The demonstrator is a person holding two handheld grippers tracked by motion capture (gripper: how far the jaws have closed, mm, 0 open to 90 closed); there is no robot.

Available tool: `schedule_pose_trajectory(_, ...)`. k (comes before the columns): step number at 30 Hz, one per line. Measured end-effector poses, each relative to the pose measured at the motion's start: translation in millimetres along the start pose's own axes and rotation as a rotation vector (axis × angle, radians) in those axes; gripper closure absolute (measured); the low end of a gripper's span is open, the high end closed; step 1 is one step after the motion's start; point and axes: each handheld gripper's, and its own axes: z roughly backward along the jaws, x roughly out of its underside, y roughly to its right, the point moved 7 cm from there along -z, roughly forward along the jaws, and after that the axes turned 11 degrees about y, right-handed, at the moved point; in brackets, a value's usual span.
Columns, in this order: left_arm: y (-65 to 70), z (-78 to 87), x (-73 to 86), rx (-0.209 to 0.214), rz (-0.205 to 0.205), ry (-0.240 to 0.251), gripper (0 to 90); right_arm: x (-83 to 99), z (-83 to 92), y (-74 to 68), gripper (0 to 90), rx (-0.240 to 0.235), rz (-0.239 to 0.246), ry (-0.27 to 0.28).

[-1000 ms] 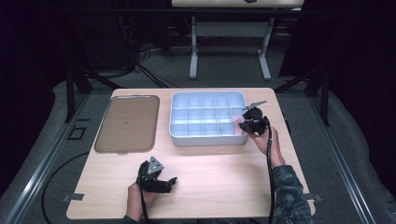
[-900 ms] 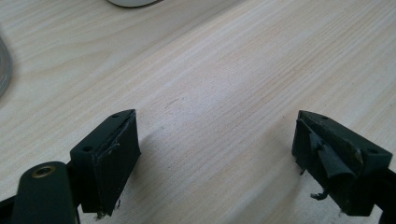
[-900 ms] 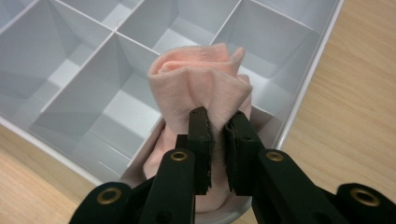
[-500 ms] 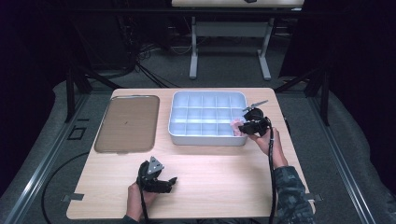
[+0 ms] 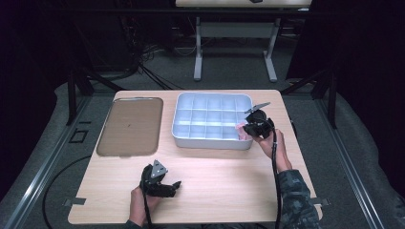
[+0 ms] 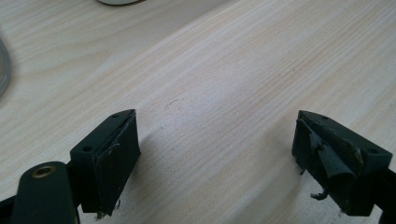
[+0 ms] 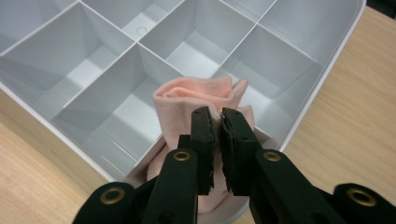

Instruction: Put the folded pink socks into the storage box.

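Observation:
A pink cloth (image 7: 182, 100) stands bunched in the near right corner compartment of the white divided tray (image 7: 322, 74). My right gripper (image 7: 218, 116) has just been closing, and its jaws pinch a fold of that cloth between the pads. In the high view the right gripper (image 5: 244, 129) sits at the tray's (image 5: 210, 143) near right corner, with a bit of pink cloth (image 5: 242, 133) under it. My left gripper (image 5: 174, 185) rests low near the table's front edge. Its jaws (image 6: 215, 135) stand wide apart over bare wood with nothing between them.
A flat brown tray (image 5: 129, 125) lies on the table to the left of the white one. The other compartments of the white tray hold nothing. A second table's legs stand on the floor beyond the far edge.
The right gripper has barely shifted at the tray's near right corner, and pink cloth now shows beneath it. The left hand has not moved.

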Motion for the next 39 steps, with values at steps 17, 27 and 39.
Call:
schedule_pose_trajectory(17,0.1,0.0,0.0,0.0,0.0,0.0,14.8,16.1,-16.7,3.8,85.2,0.019,-0.021,-0.114)
schedule_pose_trajectory(27,0.1,0.0,0.0,0.0,0.0,0.0,14.8,19.2,-20.7,5.7,85.2,0.027,-0.021,-0.134)
schedule_pose_trajectory(39,0.1,0.0,0.0,0.0,0.0,0.0,14.8,5.9,3.8,4.1,61.8,-0.037,-0.073,-0.015)
